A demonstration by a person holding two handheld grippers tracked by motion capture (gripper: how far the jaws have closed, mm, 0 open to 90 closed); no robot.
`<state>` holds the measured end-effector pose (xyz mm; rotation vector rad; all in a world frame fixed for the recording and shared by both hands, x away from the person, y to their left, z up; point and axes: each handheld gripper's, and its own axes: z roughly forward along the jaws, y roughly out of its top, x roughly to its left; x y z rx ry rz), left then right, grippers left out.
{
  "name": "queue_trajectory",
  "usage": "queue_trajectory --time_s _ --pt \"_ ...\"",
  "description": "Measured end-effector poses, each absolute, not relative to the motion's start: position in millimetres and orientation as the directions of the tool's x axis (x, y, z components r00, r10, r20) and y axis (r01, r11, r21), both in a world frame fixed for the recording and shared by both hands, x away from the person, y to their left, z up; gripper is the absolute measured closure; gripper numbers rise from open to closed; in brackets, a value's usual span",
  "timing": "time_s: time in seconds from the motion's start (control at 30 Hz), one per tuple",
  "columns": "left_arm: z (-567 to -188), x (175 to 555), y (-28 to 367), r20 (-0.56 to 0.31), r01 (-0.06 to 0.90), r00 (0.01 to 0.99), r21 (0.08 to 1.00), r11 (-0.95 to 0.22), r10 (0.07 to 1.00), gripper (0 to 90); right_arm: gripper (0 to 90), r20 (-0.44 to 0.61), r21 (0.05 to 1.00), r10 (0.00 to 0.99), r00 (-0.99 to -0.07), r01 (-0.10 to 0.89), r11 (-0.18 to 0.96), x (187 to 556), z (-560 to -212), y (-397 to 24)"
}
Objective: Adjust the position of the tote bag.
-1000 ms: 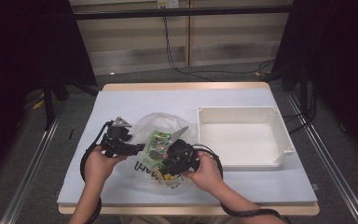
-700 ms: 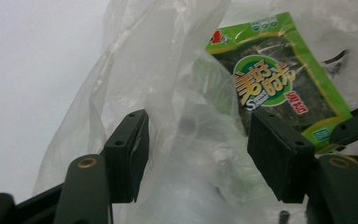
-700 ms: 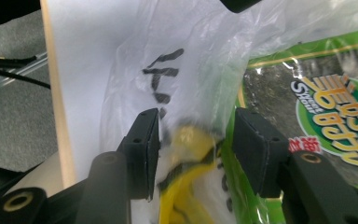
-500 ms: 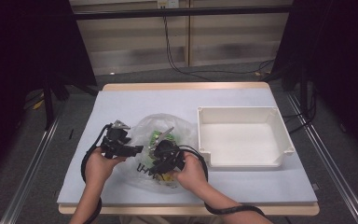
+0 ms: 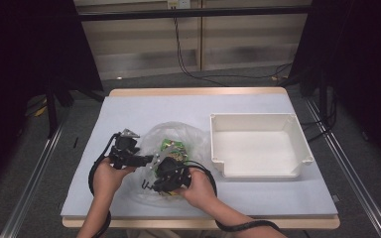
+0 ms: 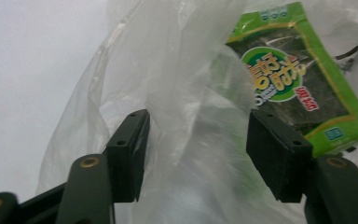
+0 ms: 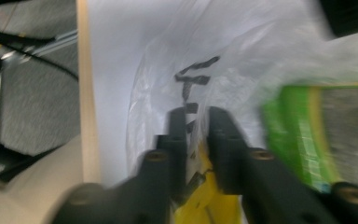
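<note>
I take the white bin (image 5: 258,146) as my landmark: it sits empty on the table (image 5: 129,109), and the clear plastic bag (image 5: 181,144) lies just beside its left wall, with the green snack packet (image 5: 172,148) inside it. Since a second ago my right gripper (image 5: 155,182) has slid further from the bin, to the bag's near left edge, and its jaws have just been closing; they now stand narrow, and in the right gripper view they pinch a fold of the film. My left gripper (image 5: 149,158), further still from the bin, has barely moved; its jaws gape half-wide with loose film between them, unclamped. I judge the bag's mouth is about to be pulled open.
</note>
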<state>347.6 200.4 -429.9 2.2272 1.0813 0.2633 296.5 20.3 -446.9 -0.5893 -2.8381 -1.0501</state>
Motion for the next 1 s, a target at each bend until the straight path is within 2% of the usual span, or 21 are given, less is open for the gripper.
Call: queue_trajectory --time_s 0.07,0.13,0.23,0.33,0.43,0.6,0.7,0.93,1.0 --pt "-428.1 344.8 199.7 -0.103 0.631 0.638 0.637 -0.442 0.763 36.0 71.8 0.177 0.624 0.351 -0.920 0.380 0.683 298.8 -439.4 15.2" --pt "-426.0 342.4 200.4 -0.094 0.629 0.631 0.643 -0.437 0.770 35.3 64.1 0.165 0.633 0.370 -0.914 0.386 0.671 300.7 -431.1 9.0" --pt "-423.3 340.7 204.5 -0.110 0.630 0.633 0.650 -0.426 0.766 32.9 61.5 0.149 0.637 0.388 -0.909 0.389 0.666 303.0 -419.4 0.1" --pt "-420.5 339.0 210.1 -0.106 0.629 0.638 0.642 -0.437 0.763 25.2 60.4 0.142 0.635 0.406 -0.903 0.398 0.663 305.3 -412.9 -7.5" --pt "-416.5 333.2 213.1 -0.108 0.640 0.614 0.648 -0.413 0.782 21.8 57.8 0.142 0.629 0.420 -0.897 0.409 0.662 308.5 -410.5 -13.7" --pt "-403.9 323.1 216.5 -0.099 0.622 0.634 0.654 -0.430 0.767 21.4 57.2 0.156 0.620 0.451 -0.879 0.443 0.648 312.0 -408.5 -23.0" --pt "-397.9 318.0 217.5 -0.107 0.626 0.618 0.666 -0.406 0.779 21.8 50.8 0.141 0.615 0.465 -0.874 0.445 0.650 311.7 -406.4 -27.1" --pt "-400.8 308.9 206.9 -0.086 0.612 0.646 0.652 -0.447 0.759 24.9 42.1 0.126 0.617 0.516 -0.847 0.474 0.628 312.3 -393.3 -43.0" --pt "-403.1 307.8 204.1 -0.077 0.606 0.655 0.647 -0.462 0.751 26.0 42.1 0.111 0.621 0.524 -0.844 0.471 0.627 312.8 -388.9 -47.2"
